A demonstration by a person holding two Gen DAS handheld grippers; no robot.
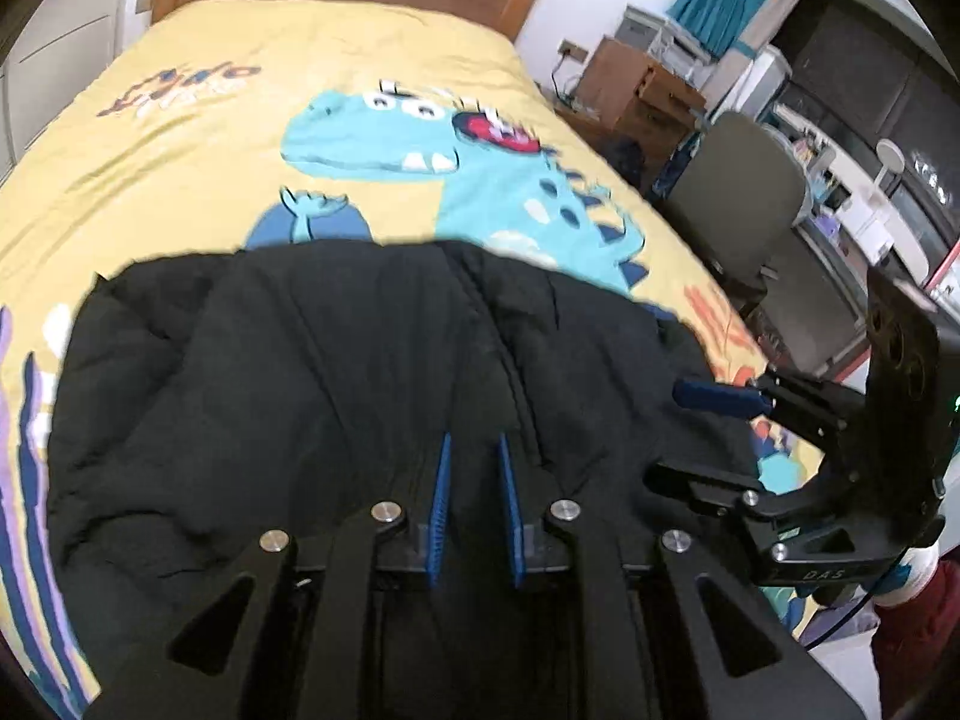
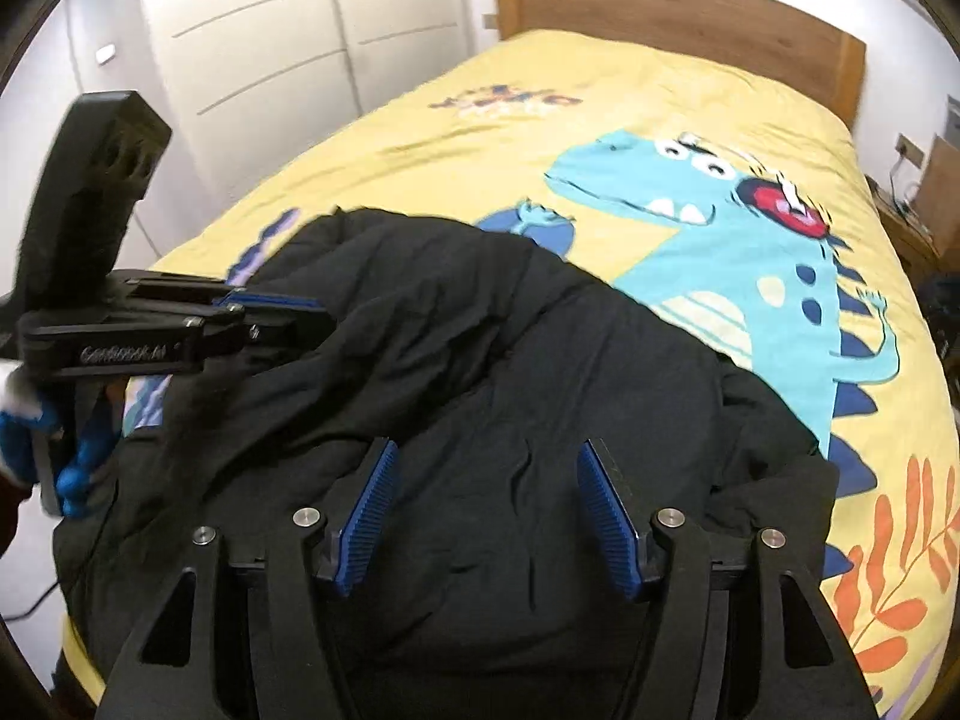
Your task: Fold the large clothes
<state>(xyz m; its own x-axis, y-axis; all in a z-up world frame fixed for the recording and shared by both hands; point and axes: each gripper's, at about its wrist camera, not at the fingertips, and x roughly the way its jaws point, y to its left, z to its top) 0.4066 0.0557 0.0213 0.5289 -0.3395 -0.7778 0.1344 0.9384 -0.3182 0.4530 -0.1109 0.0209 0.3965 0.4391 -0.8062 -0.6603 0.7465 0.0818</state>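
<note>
**One dark coat, folding barely begun**

Left wrist view: one large black jacket (image 1: 372,396) lies spread across the near end of the bed, over a yellow duvet (image 1: 198,138) printed with a blue cartoon dinosaur. The fabric looks padded and quilted, matt, with soft ridges and a zip line running up the middle. Its far edge looks fairly straight, perhaps already turned over once; I cannot be sure. The left gripper (image 1: 474,510) has its blue ribbed pads nearly together, and whether they pinch a fold of cloth cannot be told from here. The right gripper (image 1: 702,432) shows at the right edge, fingers apart.

Right wrist view: the jacket (image 2: 480,372) is bunched and humped, with a loose lobe hanging toward the right. Not a tidy packet; most folding seems left to do. The right gripper (image 2: 486,510) stands about half open above the cloth, nothing between its pads. The left gripper (image 2: 282,315) sits at the left, closed at the jacket's raised edge, which seems to drape from it. A wooden headboard (image 2: 690,6) and white wardrobe doors (image 2: 270,30) lie beyond.
</note>
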